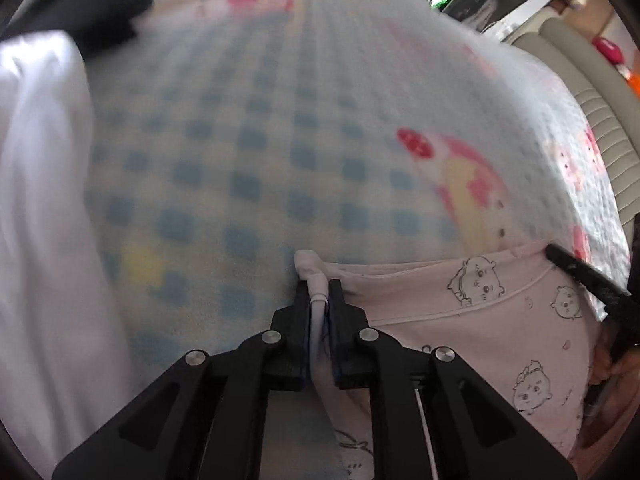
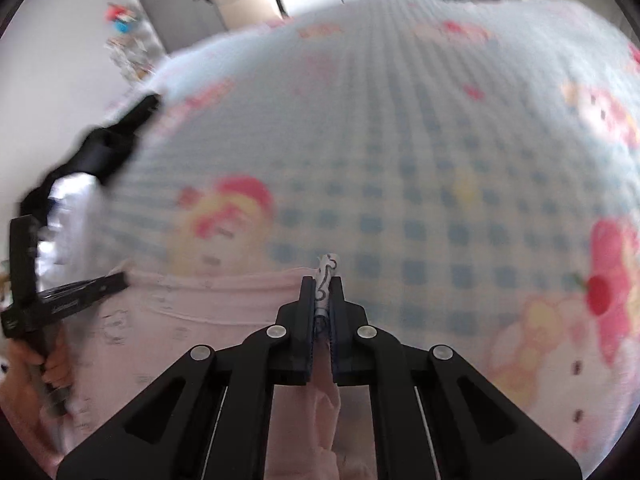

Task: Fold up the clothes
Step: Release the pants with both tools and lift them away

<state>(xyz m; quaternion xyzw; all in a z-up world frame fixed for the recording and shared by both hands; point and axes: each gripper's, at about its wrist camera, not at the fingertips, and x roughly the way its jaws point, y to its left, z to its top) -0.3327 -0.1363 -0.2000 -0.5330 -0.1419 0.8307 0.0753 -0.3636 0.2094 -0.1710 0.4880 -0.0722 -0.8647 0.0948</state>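
Observation:
A pale pink garment [image 1: 480,320] printed with small cartoon animals hangs stretched between my two grippers above a bed. My left gripper [image 1: 319,296] is shut on one corner of it, a white-trimmed fold poking past the fingertips. My right gripper [image 2: 325,292] is shut on the opposite corner, a printed edge sticking up between the pads. The pink garment [image 2: 192,312] runs leftward from the right gripper to the other tool [image 2: 68,296]. In the left wrist view the right tool's finger [image 1: 580,272] shows at the cloth's far edge.
A blue-checked bedspread [image 1: 280,140] with pink cartoon figures covers the bed under both grippers. White cloth [image 1: 44,200] and a dark garment [image 1: 96,8] lie at the bed's left. A beige bed frame edge [image 1: 592,92] is at right. A person's hand [image 2: 56,364] grips the left tool.

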